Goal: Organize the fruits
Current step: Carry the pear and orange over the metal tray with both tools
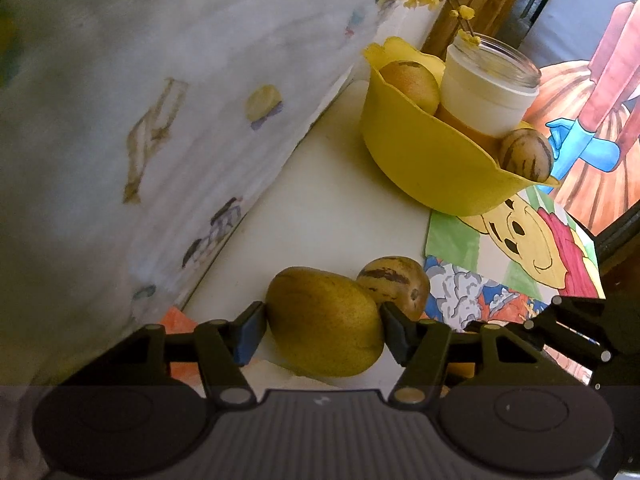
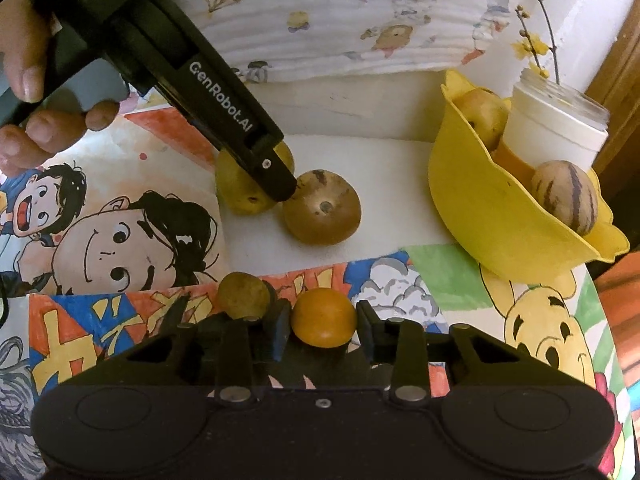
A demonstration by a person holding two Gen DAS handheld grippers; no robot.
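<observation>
Both grippers clamp fruit in front of the yellow bowl

The left gripper (image 1: 323,326) pinches a green pear (image 1: 324,322), both pads against its sides, well short of the yellow bowl (image 1: 424,156). A brown striped fruit (image 1: 394,284) touches the pear on the bowl side. The right gripper (image 2: 323,326) squeezes an orange fruit (image 2: 323,322) low on the drawings, away from the bowl; its pads seem to touch, though shadow blurs the contact. A small brown fruit (image 2: 243,295) sits beside it. In the bowl lie a striped fruit (image 2: 566,196), another fruit (image 2: 482,114) and a white jar (image 2: 556,124)
</observation>
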